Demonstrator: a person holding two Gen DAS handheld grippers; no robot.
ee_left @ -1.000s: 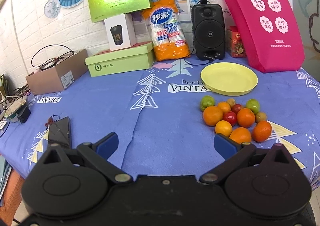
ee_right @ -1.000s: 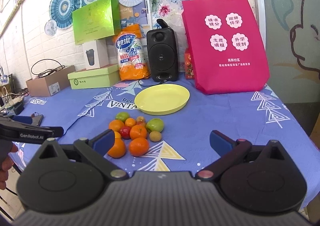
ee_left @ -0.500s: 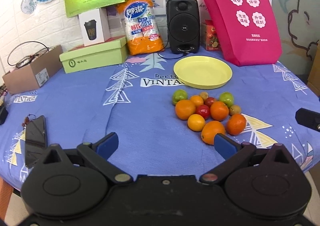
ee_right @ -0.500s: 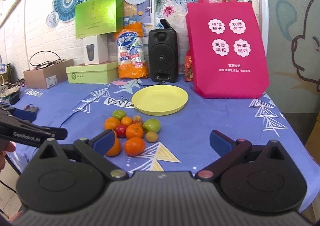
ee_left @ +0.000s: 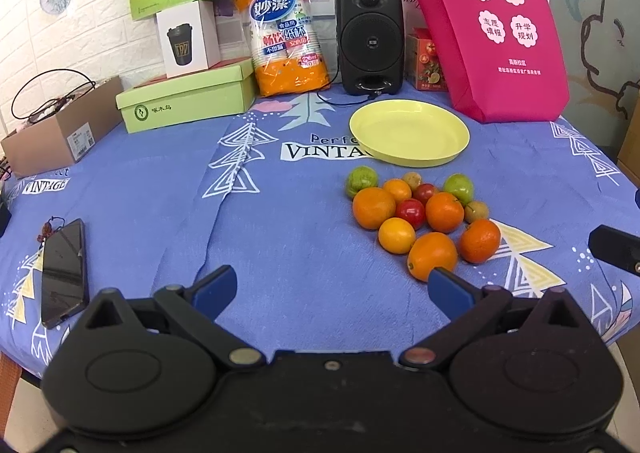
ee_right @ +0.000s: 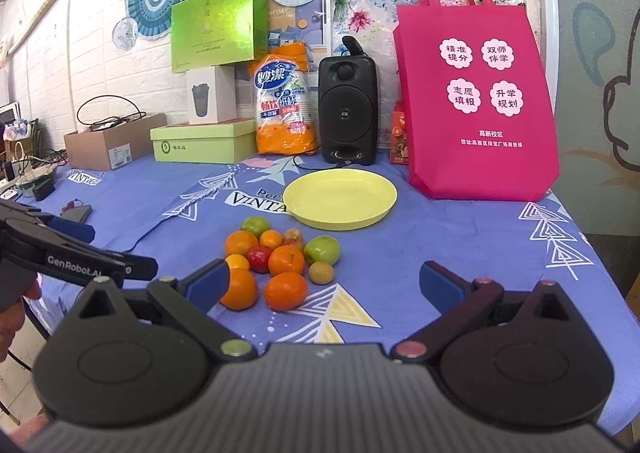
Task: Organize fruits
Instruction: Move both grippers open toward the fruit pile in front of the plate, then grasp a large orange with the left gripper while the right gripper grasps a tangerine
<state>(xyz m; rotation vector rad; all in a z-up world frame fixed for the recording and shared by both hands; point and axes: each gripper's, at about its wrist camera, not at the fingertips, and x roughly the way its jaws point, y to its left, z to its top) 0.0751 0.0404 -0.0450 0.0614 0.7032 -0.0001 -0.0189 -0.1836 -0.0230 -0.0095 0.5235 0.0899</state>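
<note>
Blue tablecloth (ee_left: 304, 213): one yellow plate (ee_left: 409, 133) (bare), eleven fruits (ee_left: 420, 213).

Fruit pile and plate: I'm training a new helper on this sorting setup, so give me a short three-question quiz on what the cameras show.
1. True or false: the yellow plate already holds fruit.
2. How many red fruits sit in the fruit pile?
3. Which lies on the cloth left of the left gripper: (a) phone, (b) spoon, (c) cup?

Key: 1. False, the plate is bare. 2. Two. 3. (a), the phone. Jaws of both the left gripper and the right gripper stand open, holding nothing.
</note>
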